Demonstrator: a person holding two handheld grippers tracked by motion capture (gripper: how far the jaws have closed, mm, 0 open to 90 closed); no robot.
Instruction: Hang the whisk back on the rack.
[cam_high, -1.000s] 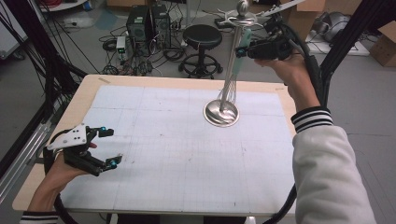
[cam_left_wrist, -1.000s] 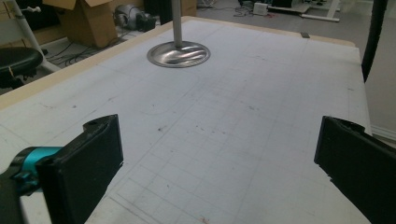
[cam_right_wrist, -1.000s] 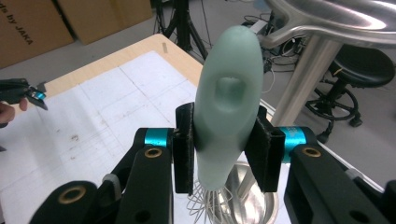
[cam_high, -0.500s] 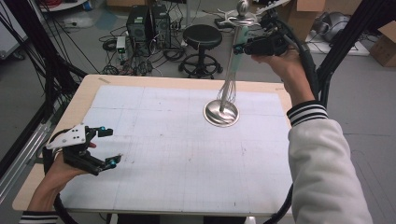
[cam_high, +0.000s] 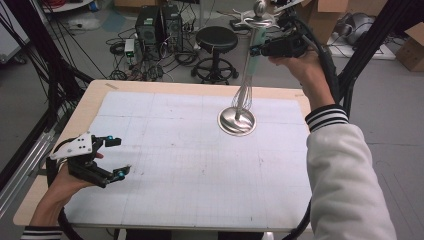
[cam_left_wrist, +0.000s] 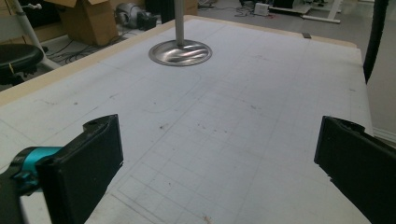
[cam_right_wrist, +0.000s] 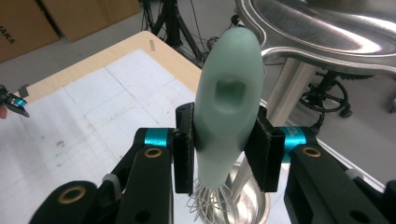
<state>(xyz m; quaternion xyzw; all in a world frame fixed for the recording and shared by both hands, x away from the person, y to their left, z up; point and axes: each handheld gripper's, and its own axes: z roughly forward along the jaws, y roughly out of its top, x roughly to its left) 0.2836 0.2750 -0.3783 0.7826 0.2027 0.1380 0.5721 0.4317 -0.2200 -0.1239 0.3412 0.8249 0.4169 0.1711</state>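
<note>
Floor: grey, strewn with black cables (cam_high: 165, 60) | Furniture: black round stool (cam_high: 216, 39) beyond the table | Storage: cardboard boxes (cam_high: 327, 12) at back right | Equipment: black computer towers (cam_high: 157, 22)

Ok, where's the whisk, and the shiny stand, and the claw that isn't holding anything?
whisk (cam_right_wrist: 227, 107), right gripper view, on its pale green handle.
stand (cam_left_wrist: 180, 52), left gripper view, on its round metal base.
left gripper (cam_high: 116, 157), high view, midway between its open fingertips.
</note>
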